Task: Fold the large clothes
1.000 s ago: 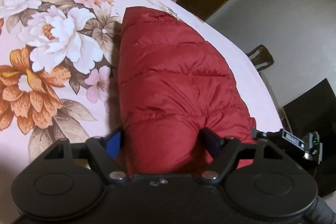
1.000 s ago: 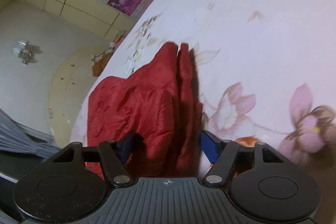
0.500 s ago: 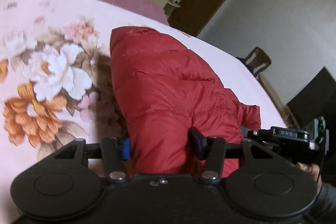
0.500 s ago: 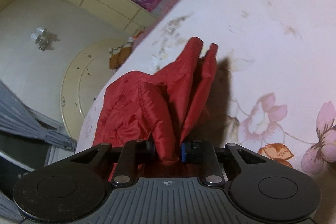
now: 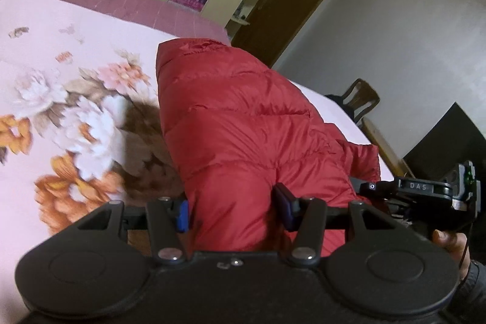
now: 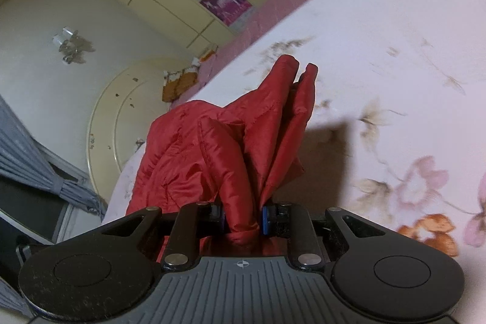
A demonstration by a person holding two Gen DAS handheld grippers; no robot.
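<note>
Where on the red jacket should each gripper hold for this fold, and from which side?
Hold the near edge of the jacket, coming from the bed's near side. The left gripper spans a thick quilted bulge; the right gripper pinches a thin bunched fold. The far end drapes onto the bed, so lifting should carry it over.

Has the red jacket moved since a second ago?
Yes. The red jacket has lifted off the floral bedspread: its near end, pinched in the right tool, now hangs above a shadow on the sheet.
</note>
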